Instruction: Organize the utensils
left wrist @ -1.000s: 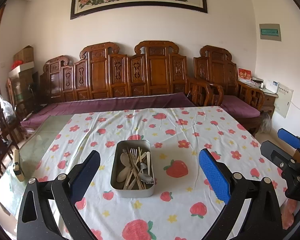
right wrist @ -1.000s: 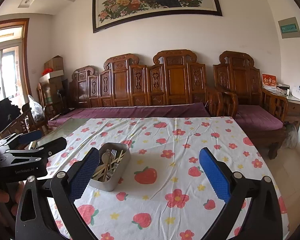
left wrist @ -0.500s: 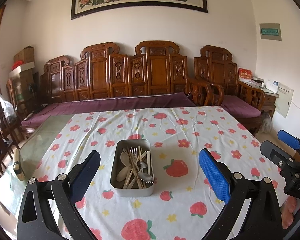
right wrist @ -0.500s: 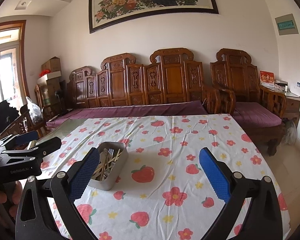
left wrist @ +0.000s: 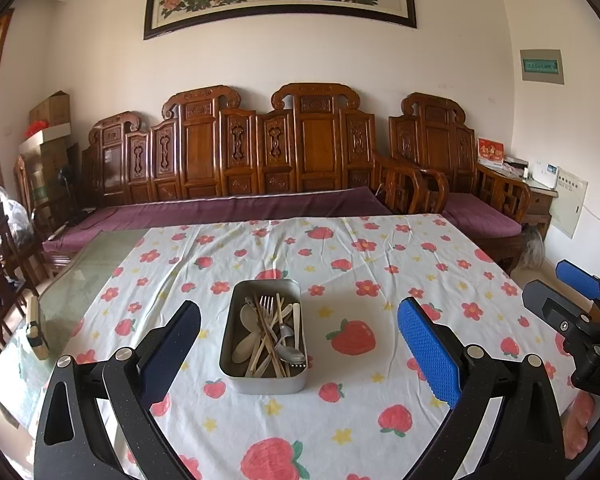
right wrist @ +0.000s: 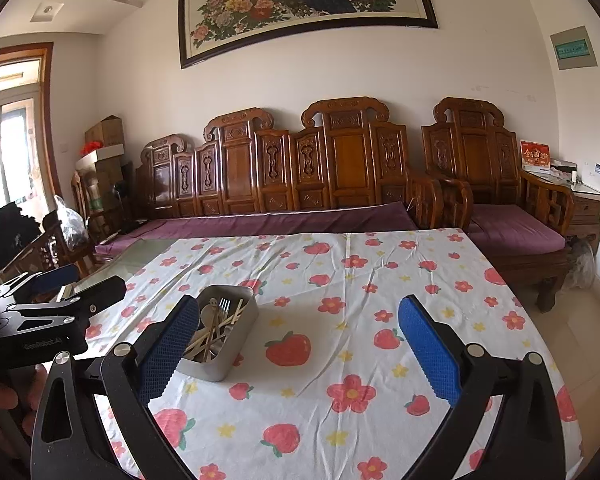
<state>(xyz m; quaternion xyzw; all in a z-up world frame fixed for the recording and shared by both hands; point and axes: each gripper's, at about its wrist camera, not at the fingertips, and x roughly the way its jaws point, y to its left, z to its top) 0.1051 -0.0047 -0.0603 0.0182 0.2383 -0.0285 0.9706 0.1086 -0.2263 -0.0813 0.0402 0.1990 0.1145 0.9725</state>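
The left gripper (left wrist: 299, 354) is hovering over the near edge of the desk (left wrist: 400, 264) with its 2 blue-padded fingers (left wrist: 427, 355) spread wide, gripping nothing and touching nothing. The right gripper (right wrist: 298, 350) is hanging over the same near edge, further toward the right side, its fingers (right wrist: 428, 350) likewise standing wide apart and empty. A metal tin (left wrist: 265, 376) is sitting on the strawberry-print cloth (left wrist: 340, 412) in the near half of the desk, left of the middle, with its long axis running from the near edge toward the far edge. Inside it the utensils (left wrist: 270, 336) are lying in a loose heap, mostly lengthwise: a fork (left wrist: 266, 307) with tines pointing to the far edge, wooden chopsticks (left wrist: 260, 346) crossing at slight angles, and spoons (left wrist: 290, 350) among them. In the left wrist view the tin is showing between the left fingers; in the right wrist view it is sitting just behind the left finger.
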